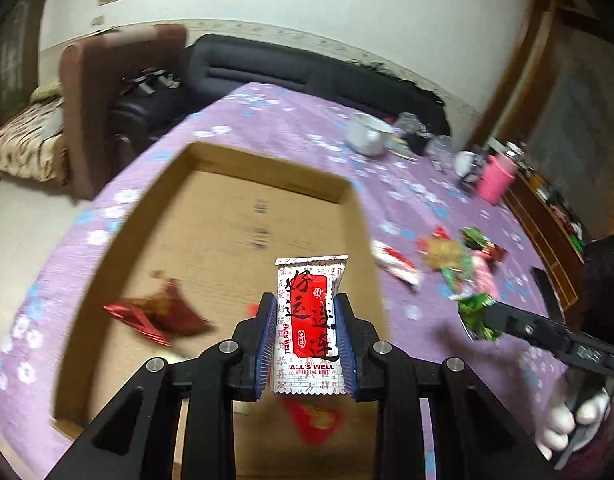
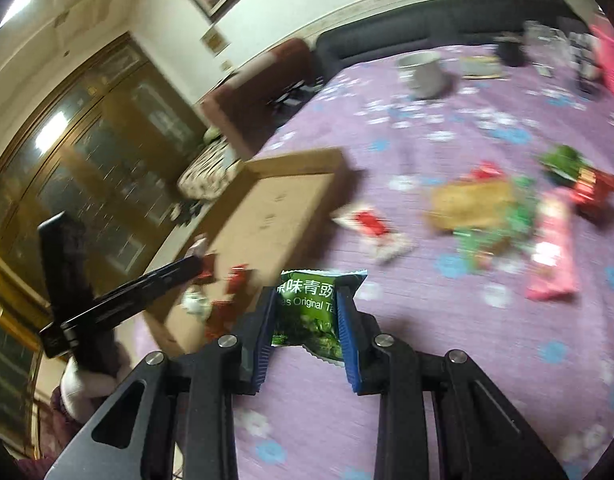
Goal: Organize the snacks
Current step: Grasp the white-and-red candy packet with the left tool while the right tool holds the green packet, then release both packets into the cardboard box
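My left gripper (image 1: 305,312) is shut on a white and red snack packet (image 1: 310,316) and holds it above the open cardboard box (image 1: 243,216). A dark red packet (image 1: 159,314) lies inside the box, and another red packet (image 1: 317,420) lies under the gripper. My right gripper (image 2: 307,312) is shut on a green pea packet (image 2: 309,314) above the purple tablecloth, right of the box (image 2: 279,216). It also shows in the left wrist view (image 1: 481,316). A pile of loose snacks (image 2: 507,216) lies on the cloth to the right.
A purple flowered cloth (image 1: 291,128) covers the table. At the far side stand a white bowl (image 1: 367,136), glass jars (image 1: 441,148) and a pink container (image 1: 497,178). A brown chair (image 1: 107,92) and a dark sofa (image 1: 307,68) stand beyond the table.
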The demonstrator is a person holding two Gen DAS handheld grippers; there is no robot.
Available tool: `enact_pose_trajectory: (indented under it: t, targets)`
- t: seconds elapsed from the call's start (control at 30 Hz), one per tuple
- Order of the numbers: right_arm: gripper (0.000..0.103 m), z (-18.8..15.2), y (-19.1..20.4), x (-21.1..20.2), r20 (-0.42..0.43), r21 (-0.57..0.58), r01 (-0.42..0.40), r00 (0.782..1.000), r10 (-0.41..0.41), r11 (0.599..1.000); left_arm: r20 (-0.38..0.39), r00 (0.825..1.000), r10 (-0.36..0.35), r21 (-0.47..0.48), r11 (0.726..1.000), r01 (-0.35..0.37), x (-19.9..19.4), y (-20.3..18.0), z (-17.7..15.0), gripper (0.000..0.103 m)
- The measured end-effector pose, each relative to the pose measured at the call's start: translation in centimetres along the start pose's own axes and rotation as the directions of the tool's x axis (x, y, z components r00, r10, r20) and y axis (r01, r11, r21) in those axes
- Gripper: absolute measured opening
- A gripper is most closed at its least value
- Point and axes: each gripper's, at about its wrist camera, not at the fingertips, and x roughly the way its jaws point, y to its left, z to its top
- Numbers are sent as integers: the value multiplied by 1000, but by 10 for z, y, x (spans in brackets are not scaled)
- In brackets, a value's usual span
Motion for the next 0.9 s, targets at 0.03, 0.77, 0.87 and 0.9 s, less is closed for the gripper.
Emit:
enact_pose_trajectory:
  t: [0.03, 0.77, 0.87, 0.9]
  targets:
    - [29, 2, 11, 9, -11, -24, -5, 1000, 5, 1000, -5, 1000, 6, -11, 1000, -6, 2, 7, 1, 30]
    - [33, 48, 2, 37, 20, -62, 203, 979, -203, 977, 70, 996, -50, -189, 980, 62, -22, 58, -3, 61]
    - [33, 50, -10, 51, -10, -87, 254, 967, -256, 963, 72, 995, -71, -187, 979, 83, -26, 52, -7, 62]
    - [34, 51, -10, 58, -19, -107, 266, 963, -270, 958, 70, 995, -77, -182, 979, 89, -27, 49, -9, 62]
